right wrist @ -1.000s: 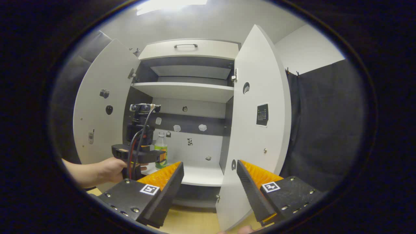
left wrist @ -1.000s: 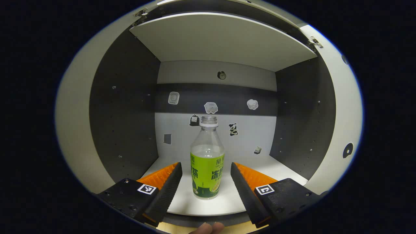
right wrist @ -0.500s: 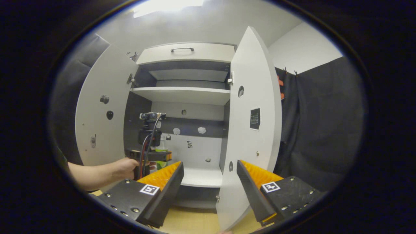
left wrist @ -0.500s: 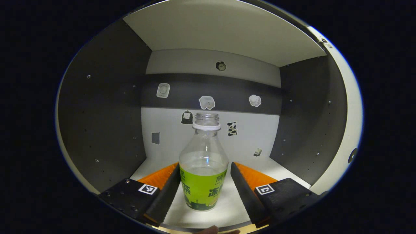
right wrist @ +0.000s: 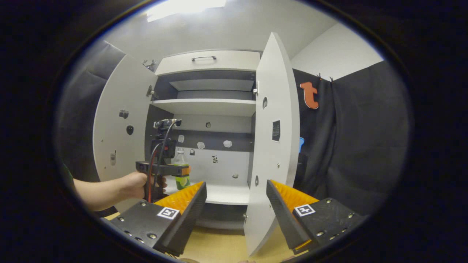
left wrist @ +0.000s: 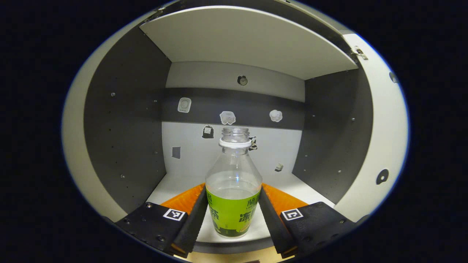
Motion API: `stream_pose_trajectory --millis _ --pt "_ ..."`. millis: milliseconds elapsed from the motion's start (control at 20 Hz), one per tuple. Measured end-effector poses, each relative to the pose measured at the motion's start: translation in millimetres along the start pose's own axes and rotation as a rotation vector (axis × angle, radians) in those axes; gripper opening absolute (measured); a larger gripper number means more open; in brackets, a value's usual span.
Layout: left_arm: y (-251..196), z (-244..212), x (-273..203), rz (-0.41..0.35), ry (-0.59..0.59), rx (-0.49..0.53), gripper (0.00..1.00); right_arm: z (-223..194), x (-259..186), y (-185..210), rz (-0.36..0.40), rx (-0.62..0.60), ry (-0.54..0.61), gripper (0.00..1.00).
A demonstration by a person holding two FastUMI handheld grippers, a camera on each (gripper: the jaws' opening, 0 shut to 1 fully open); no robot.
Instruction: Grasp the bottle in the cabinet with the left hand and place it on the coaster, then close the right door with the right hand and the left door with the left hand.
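Now left tool (left wrist: 234, 215) clamps green-labelled bottle (left wrist: 233, 190).

The bottle (left wrist: 233, 186) is clear plastic with a white neck ring and a bright lime-green label printed with dark green and white characters; its bottom band is dark green. The cabinet (left wrist: 124, 120) has dark grey side walls, a white floor and a white shelf (left wrist: 245, 40) above. Its back panel (left wrist: 234, 153) is white below, crossed by a dark grey band and pale grey above, dotted with small white, black and black-and-white patched stickers. Both doors, the left door (right wrist: 117, 131) and the right door (right wrist: 272, 146), are white, the right one carrying a small black square sticker. The tabletop (right wrist: 215, 248) is pale yellow wood. A red cable (right wrist: 150, 175) runs beside a black one on the left gripper (right wrist: 181, 170).
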State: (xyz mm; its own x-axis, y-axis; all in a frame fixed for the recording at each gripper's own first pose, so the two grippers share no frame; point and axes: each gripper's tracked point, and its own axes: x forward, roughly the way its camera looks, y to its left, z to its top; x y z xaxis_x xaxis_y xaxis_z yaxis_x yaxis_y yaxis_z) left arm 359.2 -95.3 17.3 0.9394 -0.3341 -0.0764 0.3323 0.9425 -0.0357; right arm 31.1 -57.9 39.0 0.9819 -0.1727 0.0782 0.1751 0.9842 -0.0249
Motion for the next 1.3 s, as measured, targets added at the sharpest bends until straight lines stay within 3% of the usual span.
stream_pose_trajectory --millis 500,650,1100,1300 --pt "-17.6 0.2 -132.7 0.033 -0.106 0.108 0.78 7.6 -33.9 5.1 0.082 0.029 -0.021 0.99" --pt "-31.2 -22.6 -167.5 0.008 -0.098 0.110 0.78 9.1 -37.6 3.0 0.106 0.040 -0.024 0.99" --pt "-63.4 -114.7 -232.8 -0.035 -0.071 -0.025 0.78 0.0 -44.1 -16.5 0.135 0.036 -0.004 0.99" --pt "-58.0 -153.0 -252.9 0.017 -0.106 -0.027 0.77 -4.5 -51.8 -23.5 0.138 0.052 -0.002 0.99"
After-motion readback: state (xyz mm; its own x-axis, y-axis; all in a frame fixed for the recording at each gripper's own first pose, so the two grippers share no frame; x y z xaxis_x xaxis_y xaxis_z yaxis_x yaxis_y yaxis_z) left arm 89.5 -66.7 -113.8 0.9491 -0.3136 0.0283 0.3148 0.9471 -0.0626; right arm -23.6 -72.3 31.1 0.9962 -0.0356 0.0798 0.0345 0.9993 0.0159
